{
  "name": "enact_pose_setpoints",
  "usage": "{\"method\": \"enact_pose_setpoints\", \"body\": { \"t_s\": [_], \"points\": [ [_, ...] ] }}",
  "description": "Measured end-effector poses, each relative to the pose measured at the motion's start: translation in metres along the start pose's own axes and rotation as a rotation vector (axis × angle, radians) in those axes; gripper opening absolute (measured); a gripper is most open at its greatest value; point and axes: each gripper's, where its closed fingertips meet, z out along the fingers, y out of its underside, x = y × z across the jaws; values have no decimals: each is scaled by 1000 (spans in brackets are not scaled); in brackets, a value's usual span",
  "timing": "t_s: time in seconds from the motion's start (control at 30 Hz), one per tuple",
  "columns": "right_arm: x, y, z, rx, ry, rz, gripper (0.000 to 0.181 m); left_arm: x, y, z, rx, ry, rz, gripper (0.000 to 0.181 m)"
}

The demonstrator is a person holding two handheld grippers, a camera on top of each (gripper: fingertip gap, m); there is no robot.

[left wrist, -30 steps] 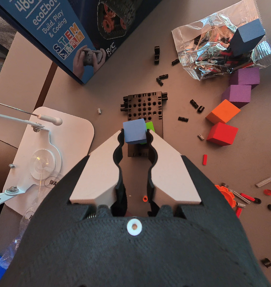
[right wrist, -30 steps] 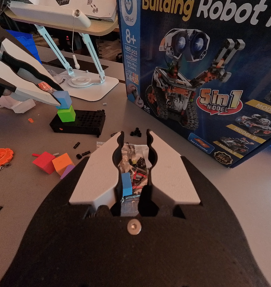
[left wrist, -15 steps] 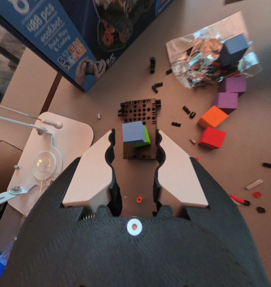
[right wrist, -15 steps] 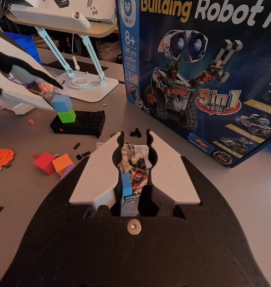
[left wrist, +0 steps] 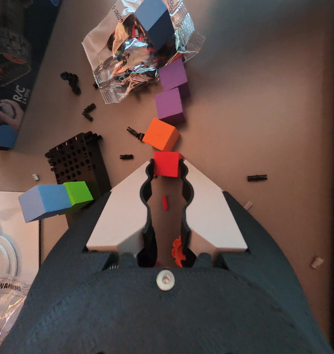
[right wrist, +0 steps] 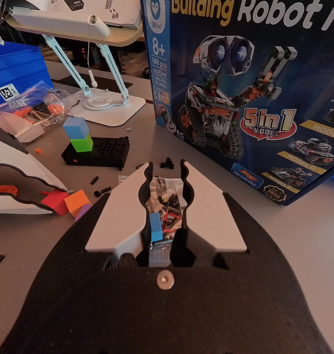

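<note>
My left gripper (left wrist: 167, 164) is shut on a red cube (left wrist: 165, 165) that sits low over the table; both pads press its sides. The right wrist view shows the same cube (right wrist: 55, 201) at that gripper's tips. A light blue cube (left wrist: 41, 203) stands on a green cube (left wrist: 77, 192) on a black perforated block (left wrist: 74, 161) to the left. My right gripper (right wrist: 166, 162) is open, with nothing between its tips. It hovers over a foil bag (right wrist: 166, 191) of small parts, where a blue cube (right wrist: 155, 227) lies.
An orange cube (left wrist: 160, 134) and two purple cubes (left wrist: 169, 105) lie just beyond the red one. Small black pins (left wrist: 126, 157) are scattered on the table. A large blue toy box (right wrist: 248, 86) stands behind, and a white stand (right wrist: 105, 107) at the left. One gripper's finger ends stand about 15 cm off the other's.
My left gripper let go of the light blue cube on top of the green one, opened, moved right and closed on the red cube. The right gripper has not moved.
</note>
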Motion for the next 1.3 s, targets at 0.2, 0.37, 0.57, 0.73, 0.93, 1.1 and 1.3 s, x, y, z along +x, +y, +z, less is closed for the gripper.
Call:
{"method": "enact_pose_setpoints", "body": {
  "t_s": [0.2, 0.37, 0.57, 0.73, 0.93, 1.1, 1.3],
  "points": [
    [0, -2, -1, 7, -3, 1, 28, -49, -17, -42, 93, -132, -83, 25],
    [-1, -2, -1, 7, -5, 2, 28, -101, -7, -69, 109, -179, -196, 25],
    [0, -2, -1, 10, -4, 6, 28, -122, 7, -62, 68, -193, -227, 25],
    [0, -2, -1, 9, -6, 4, 28, -124, 7, -54, 80, -196, -247, 26],
    [0, -4, -2, 17, -6, 8, 28, -114, -12, -72, 141, -252, -188, 41],
    [-1, -4, -3, 19, -8, 6, 28, -53, -24, -50, 93, -161, 6, 44],
    [0, -2, -2, 13, -7, 11, 28, -10, -25, -4, 63, -28, 103, 46]
  ]
}}
